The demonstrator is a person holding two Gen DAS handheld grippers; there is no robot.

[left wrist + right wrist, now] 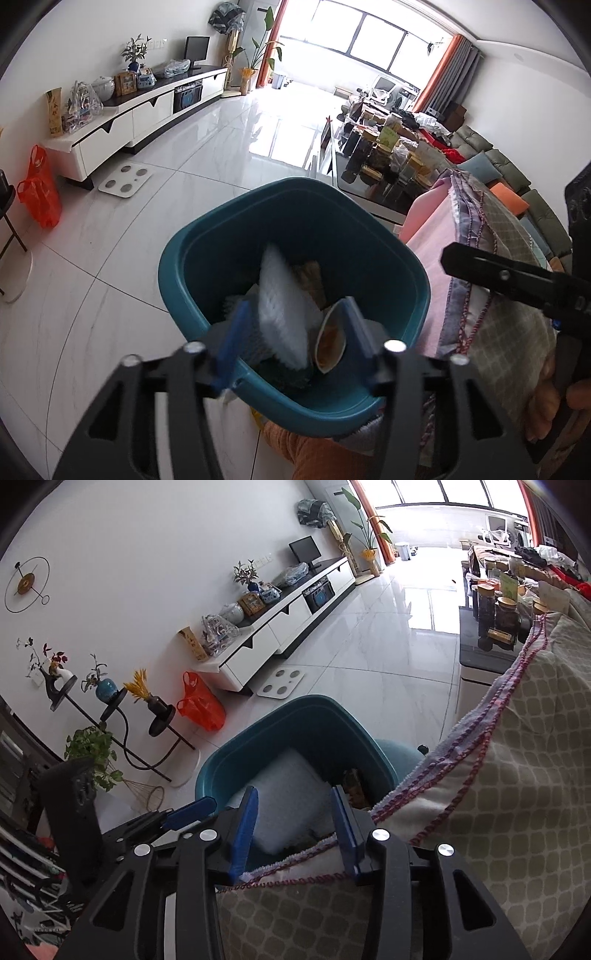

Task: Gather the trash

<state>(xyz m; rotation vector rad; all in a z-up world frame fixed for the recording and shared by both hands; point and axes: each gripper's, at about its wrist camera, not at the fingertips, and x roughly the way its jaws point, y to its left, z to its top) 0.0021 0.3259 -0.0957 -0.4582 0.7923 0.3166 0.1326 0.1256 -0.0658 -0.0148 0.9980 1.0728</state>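
Fingers (236,332) apart over trash-filled teal bin (207,240)

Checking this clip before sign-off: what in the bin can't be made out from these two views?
- Bin bottom: left wrist view, covered by white foam and a paper cup.
- Brown scrap: left wrist view, blurred, half behind the foam.
- Bin near rim: right wrist view, hidden by the checked blanket and right tongs.
- Cup: right wrist view, not visible.
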